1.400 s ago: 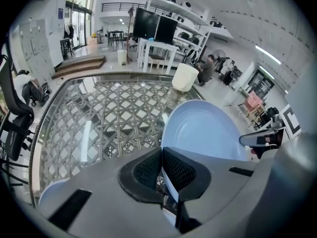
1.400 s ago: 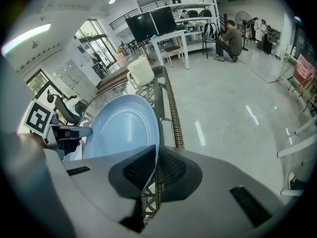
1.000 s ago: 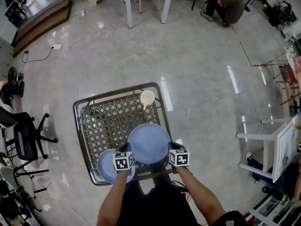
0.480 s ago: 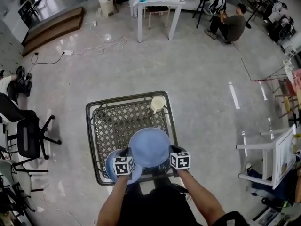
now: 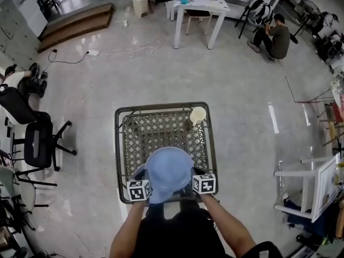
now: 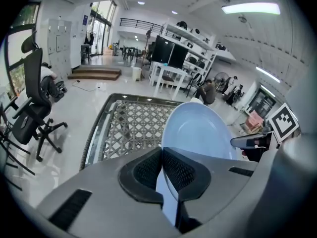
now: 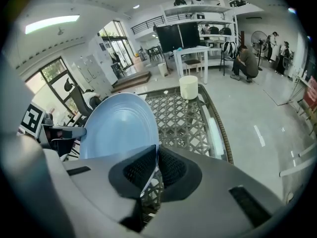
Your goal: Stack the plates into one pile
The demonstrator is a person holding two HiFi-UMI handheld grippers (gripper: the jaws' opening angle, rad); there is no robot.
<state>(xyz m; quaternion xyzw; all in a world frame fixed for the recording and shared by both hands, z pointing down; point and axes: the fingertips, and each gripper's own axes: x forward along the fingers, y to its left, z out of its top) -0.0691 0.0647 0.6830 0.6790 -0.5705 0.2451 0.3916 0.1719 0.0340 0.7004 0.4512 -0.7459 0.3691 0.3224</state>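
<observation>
One blue plate (image 5: pixel 168 171) spans left gripper (image 6: pixel 162 157) and right gripper (image 7: pixel 157 155), rims pinched.

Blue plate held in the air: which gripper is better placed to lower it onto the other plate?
Left, but only just. The left gripper and right gripper both clamp the raised plate, yet the lower plate peeks out on the left side.

Open lab: desk (image 5: pixel 201 4), monitors (image 6: pixel 167 52), office chair (image 5: pixel 36 144)

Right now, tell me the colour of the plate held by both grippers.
Light blue; the plate shows best in the left gripper view.
</observation>
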